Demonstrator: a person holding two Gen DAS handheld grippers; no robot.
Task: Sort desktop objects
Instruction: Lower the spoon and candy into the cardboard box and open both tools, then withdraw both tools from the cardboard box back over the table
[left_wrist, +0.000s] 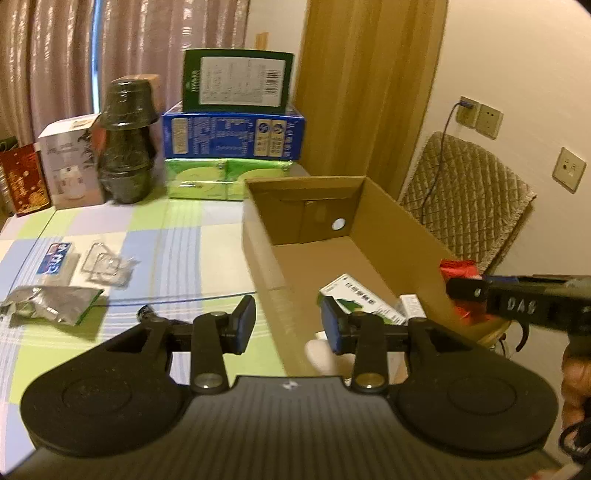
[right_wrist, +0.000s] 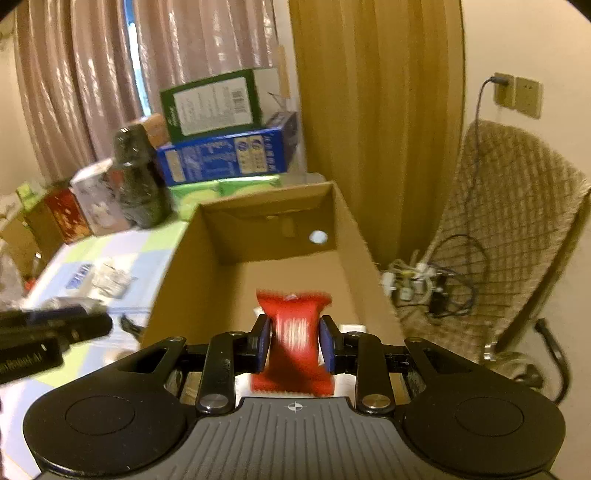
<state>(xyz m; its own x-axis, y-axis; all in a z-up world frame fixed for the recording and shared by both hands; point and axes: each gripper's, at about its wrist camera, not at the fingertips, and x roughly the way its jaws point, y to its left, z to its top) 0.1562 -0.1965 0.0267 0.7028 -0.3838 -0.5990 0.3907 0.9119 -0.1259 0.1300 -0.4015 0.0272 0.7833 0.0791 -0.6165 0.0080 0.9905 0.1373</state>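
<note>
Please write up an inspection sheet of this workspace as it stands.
Surface: table under a checked cloth.
Job's things: cardboard box open, with a green-and-white carton inside; blue packet, clear packet and foil pouch lie on the cloth.
Clutter: stacked boxes and a wrapped black stack at the back.
Grippers: left gripper open, empty; right gripper shut on a red packet over the box.
Cables: tangle on the chair.
Surroundings: curtains, wall sockets.

- Left wrist view: low over the table (left_wrist: 155, 229), facing the cardboard box (left_wrist: 314, 206) at centre right.
- Right wrist view: close above the same box (right_wrist: 273, 225), facing its far wall.
</note>
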